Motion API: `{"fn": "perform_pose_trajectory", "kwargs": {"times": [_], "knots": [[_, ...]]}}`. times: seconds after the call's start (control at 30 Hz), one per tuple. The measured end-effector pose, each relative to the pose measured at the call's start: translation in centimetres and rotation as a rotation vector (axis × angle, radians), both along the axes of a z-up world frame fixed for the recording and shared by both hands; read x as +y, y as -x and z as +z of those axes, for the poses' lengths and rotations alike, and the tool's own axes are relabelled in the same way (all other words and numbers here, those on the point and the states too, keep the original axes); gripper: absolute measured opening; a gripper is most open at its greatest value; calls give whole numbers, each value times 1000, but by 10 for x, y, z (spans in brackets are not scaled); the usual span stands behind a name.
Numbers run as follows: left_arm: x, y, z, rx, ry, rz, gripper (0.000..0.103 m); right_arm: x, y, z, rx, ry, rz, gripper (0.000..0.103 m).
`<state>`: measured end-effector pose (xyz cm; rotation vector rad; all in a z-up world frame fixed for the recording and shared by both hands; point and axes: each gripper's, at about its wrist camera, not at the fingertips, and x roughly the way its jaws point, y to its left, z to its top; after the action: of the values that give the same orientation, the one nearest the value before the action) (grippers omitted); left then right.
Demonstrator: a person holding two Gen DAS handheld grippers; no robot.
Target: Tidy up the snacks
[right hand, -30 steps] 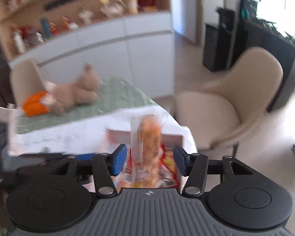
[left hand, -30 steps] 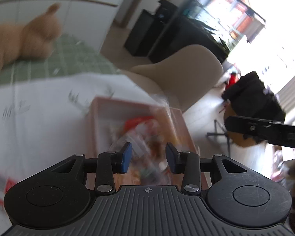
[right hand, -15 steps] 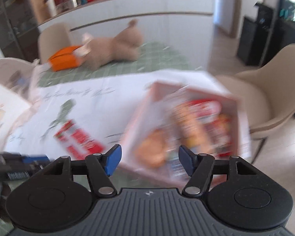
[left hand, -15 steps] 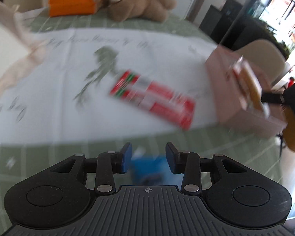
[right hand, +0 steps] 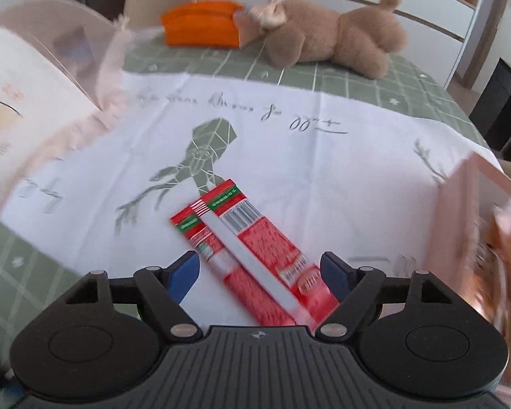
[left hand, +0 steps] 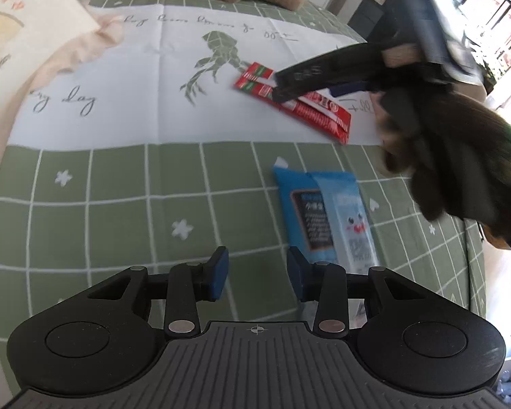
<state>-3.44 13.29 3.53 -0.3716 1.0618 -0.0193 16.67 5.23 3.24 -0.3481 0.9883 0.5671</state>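
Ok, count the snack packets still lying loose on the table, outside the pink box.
2. The red packet lies on the white cloth, between the open right gripper fingers. The blue packet lies on the green checked tablecloth, nearer the left gripper. Others may be out of view.

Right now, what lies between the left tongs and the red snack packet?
In the left wrist view, a blue packet lies on the green checked tablecloth between the left tongs and the red snack packet.

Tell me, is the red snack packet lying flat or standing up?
Lying flat. The red snack packet rests lengthwise on the white cloth, its barcode facing up, between the open right gripper's jaws, which have just been opening.
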Motion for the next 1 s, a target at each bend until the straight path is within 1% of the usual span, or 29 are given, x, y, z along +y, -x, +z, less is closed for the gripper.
{"fn": "perform_pose_trajectory", "kwargs": {"times": [0.03, 0.17, 0.23, 0.27, 0.47, 0.53, 0.6, 0.7, 0.83, 0.9, 1.0], "knots": [[2, 2, 0, 0, 1, 3, 42, 4, -3, -4, 1, 3, 0, 79], [15, 7, -2, 1, 20, 30, 42, 7, -7, -11, 49, -47, -21, 79], [18, 6, -4, 2, 30, 31, 42, 8, 3, -9, 40, -39, -3, 68], [16, 5, -3, 1, 34, 28, 42, 7, 9, -6, 45, -42, 0, 56], [6, 3, -4, -6, 51, -15, 42, -20, 60, -2, 63, -18, -11, 52], [1, 1, -4, -10, 44, -25, 42, -34, 77, -2, 66, -18, -20, 52], [-7, 2, 1, -31, 19, -47, 42, -51, 92, -1, 60, -15, -42, 51], [-27, 2, 10, -62, -6, -129, 42, -75, 106, -1, 39, 3, -77, 51], [-61, 8, 16, -84, -29, -297, 42, -111, 113, 0, 37, 4, -160, 51], [-80, 13, 16, -86, -76, -399, 42, -129, 114, 0, 33, 12, -210, 52], [-106, 24, 10, -86, -188, -526, 42, -152, 118, -1, 43, 5, -280, 52]]}}
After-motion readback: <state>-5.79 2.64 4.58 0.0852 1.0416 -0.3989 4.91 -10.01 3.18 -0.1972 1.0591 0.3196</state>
